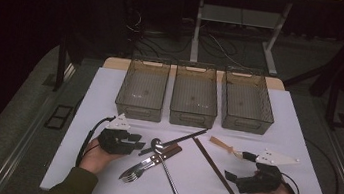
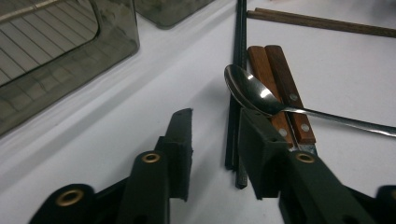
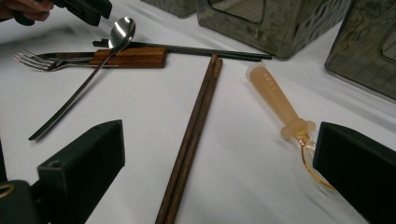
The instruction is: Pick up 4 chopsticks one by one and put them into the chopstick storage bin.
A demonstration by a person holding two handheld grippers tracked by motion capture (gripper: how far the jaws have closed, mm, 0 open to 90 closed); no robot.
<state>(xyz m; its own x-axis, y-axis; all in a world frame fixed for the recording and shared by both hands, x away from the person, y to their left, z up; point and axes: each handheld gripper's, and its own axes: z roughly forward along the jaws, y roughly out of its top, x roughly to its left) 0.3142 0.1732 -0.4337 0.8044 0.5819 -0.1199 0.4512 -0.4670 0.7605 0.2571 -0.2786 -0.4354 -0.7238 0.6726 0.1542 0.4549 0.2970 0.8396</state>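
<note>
A dark room with cables on the floor surrounds a white table (image 1: 100,168) that carries cutlery and three bins.

The spoon (image 1: 164,162) lies with its long axis running from the bowl, which points toward the bins, back to the handle end near the person's edge, slanting a little to the right in the high view. Its bowl rests on the wooden handles (image 2: 280,88) of a fork and knife pair (image 1: 148,163), whose tines point toward the person's left. Black chopsticks (image 1: 174,141) run under the spoon's bowl, and brown chopsticks (image 1: 218,172) lie to the right, slanting away. A pale-handled utensil (image 3: 280,105) lies near the right claw (image 3: 219,172), handle toward the bins.

The three smoky translucent bins (image 1: 195,96) stand in a row at the far side of the table; all look empty, though their dim floors make that hard to confirm.

The left claw (image 2: 215,149) sits just beside the spoon's bowl. In the left gripper view one jaw lies against the black chopsticks below the bowl, the other stands on bare table, and the gap between them is narrow and holds nothing. The right claw stands wide open, the brown chopsticks lying between its jaws, untouched.
</note>
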